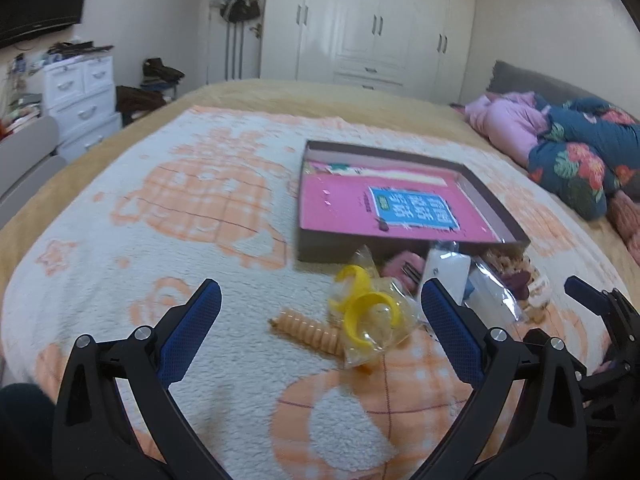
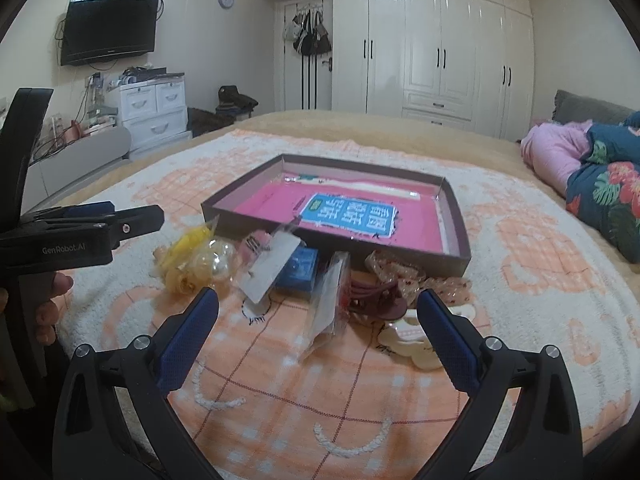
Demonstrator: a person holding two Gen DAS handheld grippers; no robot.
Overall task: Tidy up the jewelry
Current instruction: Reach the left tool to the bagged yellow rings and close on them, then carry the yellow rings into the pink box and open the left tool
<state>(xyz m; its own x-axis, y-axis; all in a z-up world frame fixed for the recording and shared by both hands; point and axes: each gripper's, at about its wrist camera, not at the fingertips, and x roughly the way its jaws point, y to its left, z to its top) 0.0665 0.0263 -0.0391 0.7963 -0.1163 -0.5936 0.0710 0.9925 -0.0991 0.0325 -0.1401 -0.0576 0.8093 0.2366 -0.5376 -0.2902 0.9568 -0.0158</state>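
Note:
A shallow brown box (image 1: pixel 494 200) (image 2: pixel 460 236) with a pink lining lies open on the bed. In front of it is a pile of bagged jewelry and hair pieces. In the left wrist view, a clear bag of yellow rings (image 1: pixel 370 312) and an orange spiral hair tie (image 1: pixel 308 330) lie between the fingers of my open, empty left gripper (image 1: pixel 320 300). In the right wrist view, a clear packet (image 2: pixel 326 304), a dark red hair clip (image 2: pixel 378 294), a blue box (image 2: pixel 298 270) and a cream clip (image 2: pixel 412 340) lie before my open, empty right gripper (image 2: pixel 318 304).
The work surface is a white and orange blanket (image 1: pixel 160 240) on a bed. Folded floral and pink bedding (image 2: pixel 600 184) lies at the right. White drawers (image 2: pixel 154 112), a wall TV (image 2: pixel 108 28) and wardrobes (image 2: pixel 432 48) stand beyond the bed.

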